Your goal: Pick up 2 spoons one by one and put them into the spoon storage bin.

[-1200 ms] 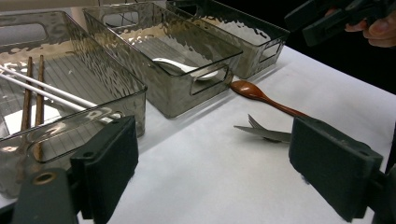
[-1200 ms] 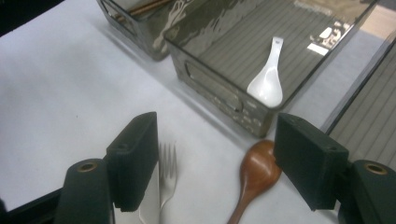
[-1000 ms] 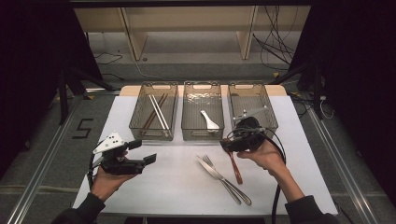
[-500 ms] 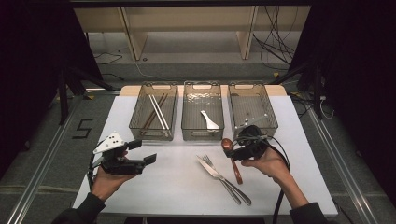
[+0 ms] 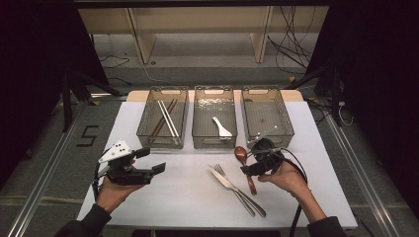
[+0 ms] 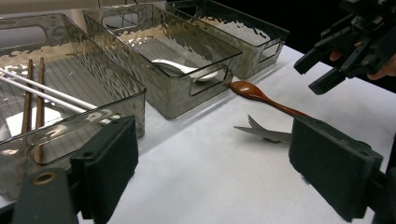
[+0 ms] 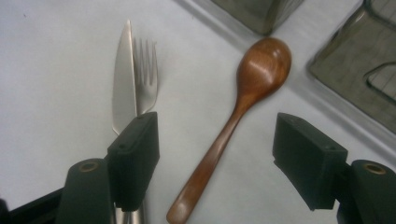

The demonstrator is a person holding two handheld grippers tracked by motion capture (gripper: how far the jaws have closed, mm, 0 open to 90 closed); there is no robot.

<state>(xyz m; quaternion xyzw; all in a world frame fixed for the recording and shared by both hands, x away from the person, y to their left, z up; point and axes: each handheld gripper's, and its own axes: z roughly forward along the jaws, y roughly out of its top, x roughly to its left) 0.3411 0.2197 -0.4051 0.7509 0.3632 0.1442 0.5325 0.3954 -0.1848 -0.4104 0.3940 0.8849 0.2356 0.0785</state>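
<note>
The right tool [image 7: 215, 154] hangs wide open over the brown wooden spoon [image 7: 233, 121], whose handle lies between its jaws, untouched. A steel knife [image 7: 123, 88] and fork [image 7: 145, 77] lie just beside its left jaw. The left tool [image 5: 148, 168] stands open, empty, well apart.

Left gripper [image 5: 157, 169]: black body, grey three-cornered plate on top dotted with small dark holes, black cable looping off its rear. Fingers [image 6: 109, 163]: thick black rectangular blocks with a matte, slightly grainy face; brass-coloured ring at each base.

Right gripper [image 5: 245, 170]: black, blocky, silvery piece on top, black cable running back along the arm.

Both hands [image 5: 114, 195] bare; dark long sleeves at the wrists.
</note>
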